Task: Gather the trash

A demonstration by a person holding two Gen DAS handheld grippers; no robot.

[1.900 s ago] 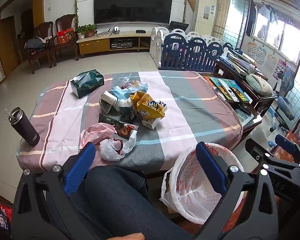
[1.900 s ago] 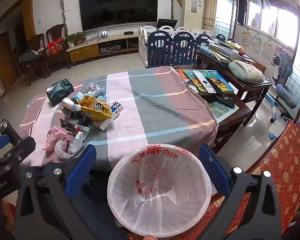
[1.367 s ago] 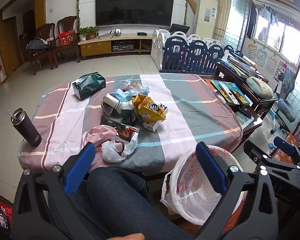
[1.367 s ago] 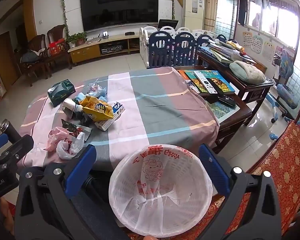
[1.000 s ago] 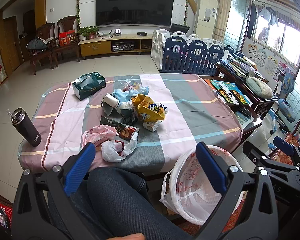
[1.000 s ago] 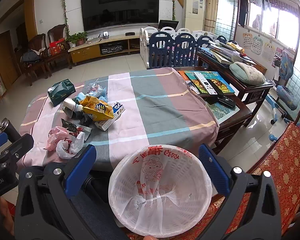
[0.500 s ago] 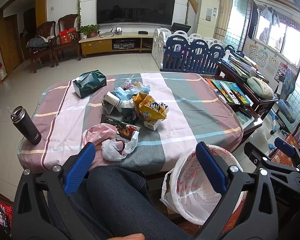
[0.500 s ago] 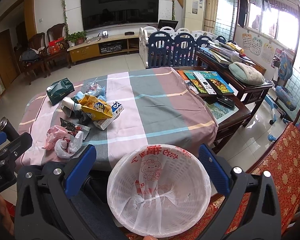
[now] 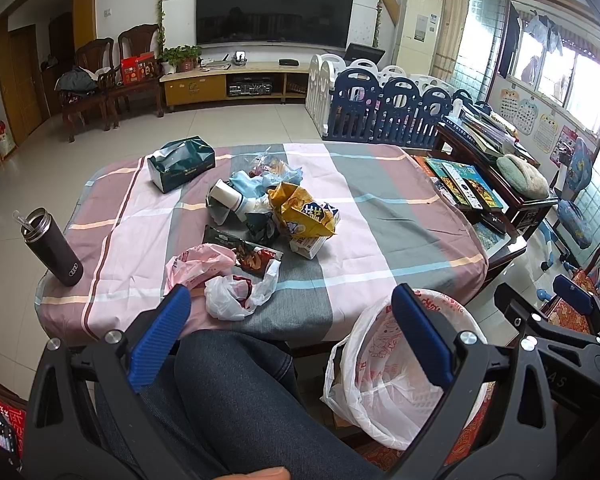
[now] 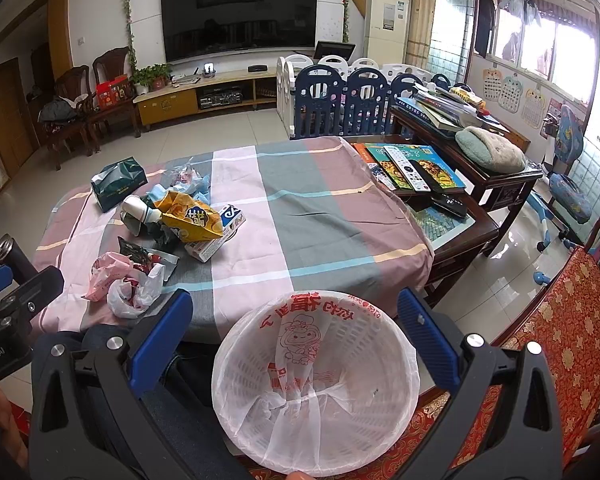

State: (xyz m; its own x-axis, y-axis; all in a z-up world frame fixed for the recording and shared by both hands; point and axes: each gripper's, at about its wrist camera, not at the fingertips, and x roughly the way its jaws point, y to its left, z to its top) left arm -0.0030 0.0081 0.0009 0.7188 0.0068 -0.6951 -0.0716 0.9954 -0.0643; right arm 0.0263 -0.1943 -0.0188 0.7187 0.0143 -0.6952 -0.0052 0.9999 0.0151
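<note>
Two grippers, both empty, fingers spread wide: left gripper held above the person's knee facing the bench; right gripper poised over the lined waste basket, which sits at the near bench edge.

Trash on bench, left of centre, one loose cluster:
- white plastic bag, nearest the edge, touching a pink plastic bag;
- dark snack wrapper just behind these;
- yellow chip bag resting on a small carton;
- paper cup on its side, blue crumpled bits beyond.

Not trash, by appearance: green tissue box, dark flask.

Basket appears empty; collection judged not yet begun. Recommended: left gripper reaches for the white bag first, pinches a bunched fold rather than a flat face, lifts clear, then carries across to the basket, releasing low over the liner.
</note>
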